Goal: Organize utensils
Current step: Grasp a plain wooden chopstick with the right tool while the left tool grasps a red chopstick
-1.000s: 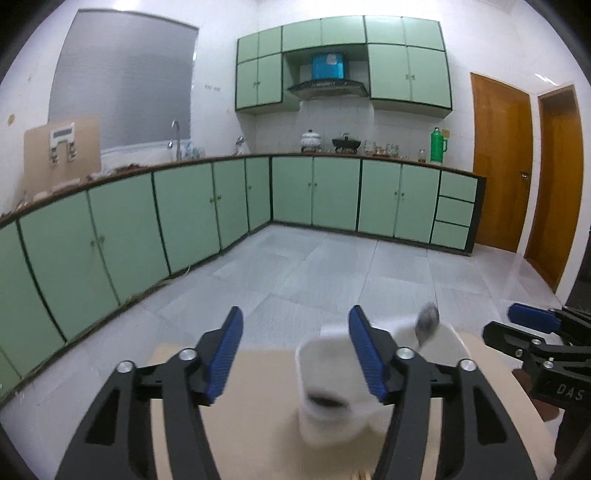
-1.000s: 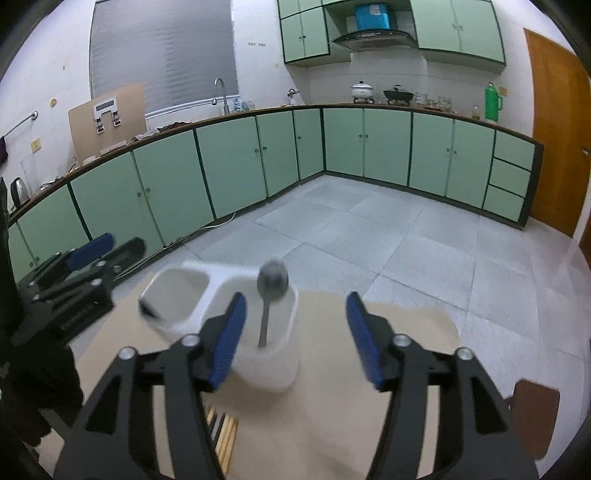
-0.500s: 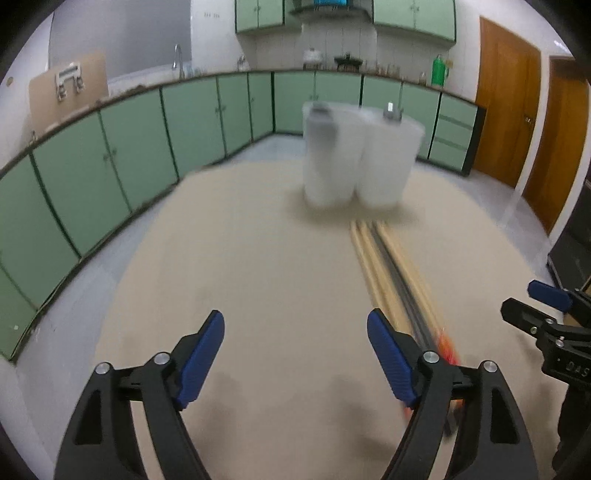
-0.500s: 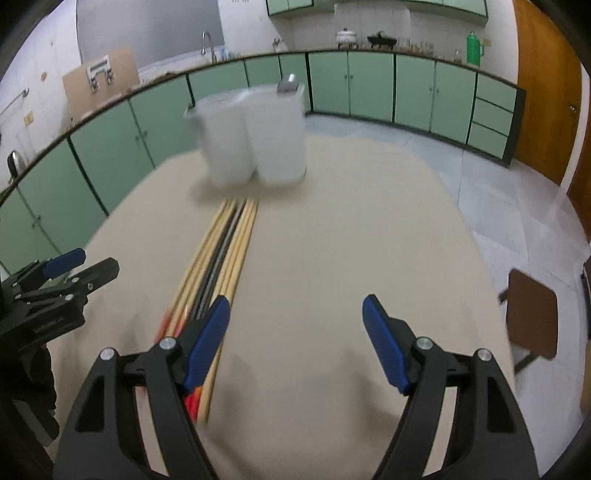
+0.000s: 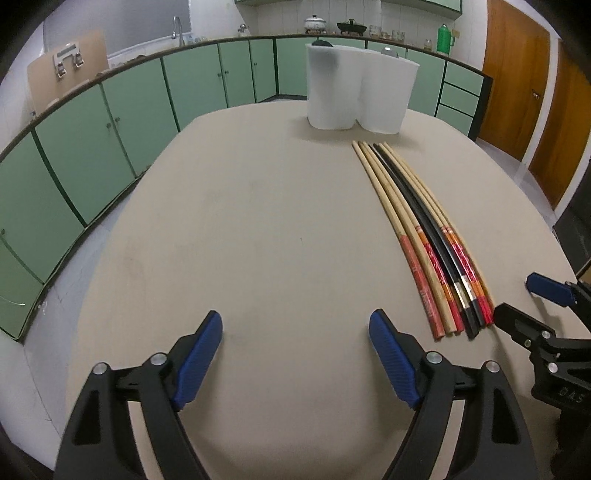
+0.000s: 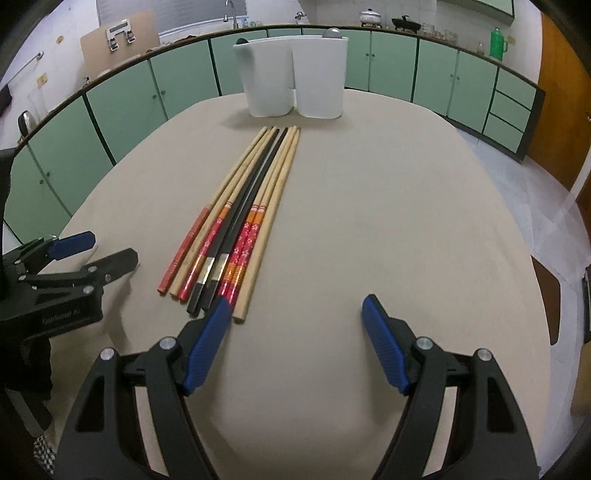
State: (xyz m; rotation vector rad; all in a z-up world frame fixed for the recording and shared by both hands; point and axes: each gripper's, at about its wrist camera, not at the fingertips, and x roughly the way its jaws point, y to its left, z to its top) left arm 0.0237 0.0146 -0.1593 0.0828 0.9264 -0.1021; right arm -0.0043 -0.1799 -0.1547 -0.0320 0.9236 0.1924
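Several chopsticks lie side by side on the beige table, wooden, red-patterned and black; they also show in the right wrist view. A white two-compartment holder stands at the table's far end, with a spoon bowl showing above its right compartment. My left gripper is open and empty over the near table, left of the chopsticks. My right gripper is open and empty, its left finger just by the chopsticks' near ends.
Green kitchen cabinets run along the left and far walls under a counter with a sink tap. Wooden doors stand at the right. A brown stool sits right of the table.
Both grippers have pulled back from near the holder to the near end of the table and tilted down. The whole row of chopsticks is now in view. Both stay open.
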